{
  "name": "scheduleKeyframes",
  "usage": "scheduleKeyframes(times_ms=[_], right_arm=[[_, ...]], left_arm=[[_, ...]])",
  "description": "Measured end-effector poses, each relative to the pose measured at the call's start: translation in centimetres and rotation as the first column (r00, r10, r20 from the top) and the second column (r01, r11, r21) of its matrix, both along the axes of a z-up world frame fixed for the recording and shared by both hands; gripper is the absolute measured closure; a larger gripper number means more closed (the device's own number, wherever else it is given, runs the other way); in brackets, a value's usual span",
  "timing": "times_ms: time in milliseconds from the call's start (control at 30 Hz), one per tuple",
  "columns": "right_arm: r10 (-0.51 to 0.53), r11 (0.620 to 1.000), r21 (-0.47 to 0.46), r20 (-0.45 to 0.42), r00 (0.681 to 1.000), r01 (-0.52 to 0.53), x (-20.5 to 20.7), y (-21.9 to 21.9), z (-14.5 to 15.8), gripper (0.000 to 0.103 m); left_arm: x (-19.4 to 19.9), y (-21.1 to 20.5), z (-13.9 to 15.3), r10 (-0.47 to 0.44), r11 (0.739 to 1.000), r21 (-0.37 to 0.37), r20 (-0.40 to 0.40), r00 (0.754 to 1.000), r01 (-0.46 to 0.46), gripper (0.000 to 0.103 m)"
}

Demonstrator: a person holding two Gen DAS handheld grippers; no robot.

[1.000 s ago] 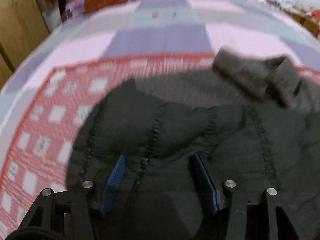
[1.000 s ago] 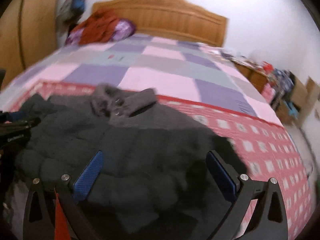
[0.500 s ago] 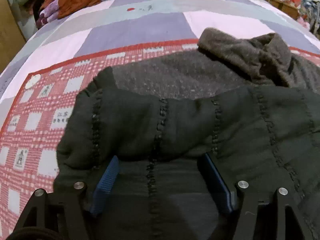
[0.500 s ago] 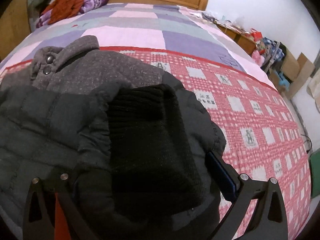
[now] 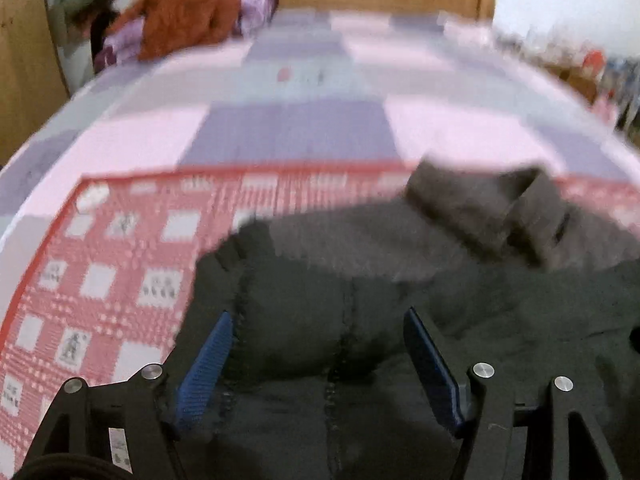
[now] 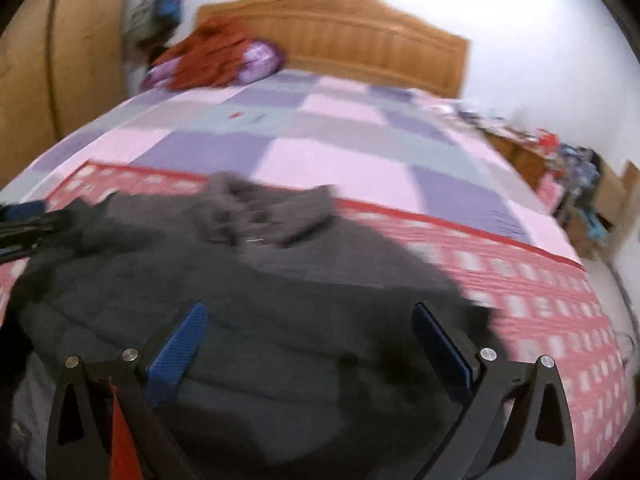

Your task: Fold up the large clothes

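Observation:
A large dark quilted jacket (image 5: 400, 320) with a grey collar (image 5: 492, 208) lies on the red checked blanket (image 5: 100, 272) of the bed. My left gripper (image 5: 316, 344) is open over the jacket's left part, its blue pads apart and above the fabric. In the right wrist view the jacket (image 6: 260, 308) spreads below my right gripper (image 6: 308, 340), which is open and wide over the jacket's right part. The collar (image 6: 264, 212) lies beyond it. The left gripper shows at the left edge (image 6: 24, 220). Both views are motion-blurred.
The bed has a pink and purple patchwork cover (image 6: 320, 148) and a wooden headboard (image 6: 360, 48). An orange garment and a purple pillow (image 6: 216, 60) lie at the head. A wardrobe (image 6: 60, 60) stands left; cluttered furniture (image 6: 560, 160) stands right of the bed.
Both grippers have lifted up and back off the jacket. The jacket fold that filled the right gripper's jaws half a second ago now lies flat below it.

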State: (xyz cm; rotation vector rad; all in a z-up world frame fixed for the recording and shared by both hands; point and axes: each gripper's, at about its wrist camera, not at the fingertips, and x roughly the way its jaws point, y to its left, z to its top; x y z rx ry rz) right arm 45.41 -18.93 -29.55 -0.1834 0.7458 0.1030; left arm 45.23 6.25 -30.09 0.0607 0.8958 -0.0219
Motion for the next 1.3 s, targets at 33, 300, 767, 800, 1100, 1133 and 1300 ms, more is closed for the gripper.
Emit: scheduleKeyframes(times_ms=[33, 300, 767, 800, 1100, 1133, 1300], right_arm=[[0.029, 0.999, -0.022, -0.038, 0.999, -0.03, 0.8, 1.2, -0.9, 0.0], [0.004, 0.994, -0.111, -0.157, 0.988, -0.022, 2.5, -7.9, -5.1, 0.049], [-0.037, 0.999, 0.022, 0.004, 0.999, 0.037, -5.0, -11.2, -1.0, 0.012], [-0.105, 0.994, -0.022, -0.039, 0.994, 0.104, -5.0, -12.9, -2.5, 0.009], [-0.191, 0.98, 0.036, -0.088, 0.978, 0.195, -7.0, -14.6, -2.7, 0.002], [-0.204, 0.979, 0.003, -0.048, 0.978, 0.205, -8.0, -13.8, -1.9, 0.002], [-0.192, 0.973, -0.12, 0.043, 0.981, 0.196, -13.7, -8.7, -0.4, 0.0]], left_arm=[[0.8, 0.2, -1.2, 0.026, 0.999, 0.029, -0.054, 0.998, -0.025, 0.029], [1.0, 1.1, -4.2, 0.019, 0.995, 0.096, -0.109, 0.994, -0.008, 0.026], [-5.8, -1.0, -0.9, -0.092, 0.989, 0.115, 0.009, 0.996, 0.091, 0.024], [-5.6, -1.0, -1.9, -0.098, 0.989, 0.109, -0.026, 0.995, 0.1, 0.02], [-7.9, -2.5, 1.6, -0.071, 0.993, 0.096, 0.067, 0.995, 0.064, 0.019], [-9.1, -3.0, 2.3, -0.084, 0.993, 0.088, 0.086, 0.993, 0.077, 0.019], [-15.8, -6.3, 1.8, -0.144, 0.989, 0.038, 0.053, 0.988, 0.142, 0.019]])
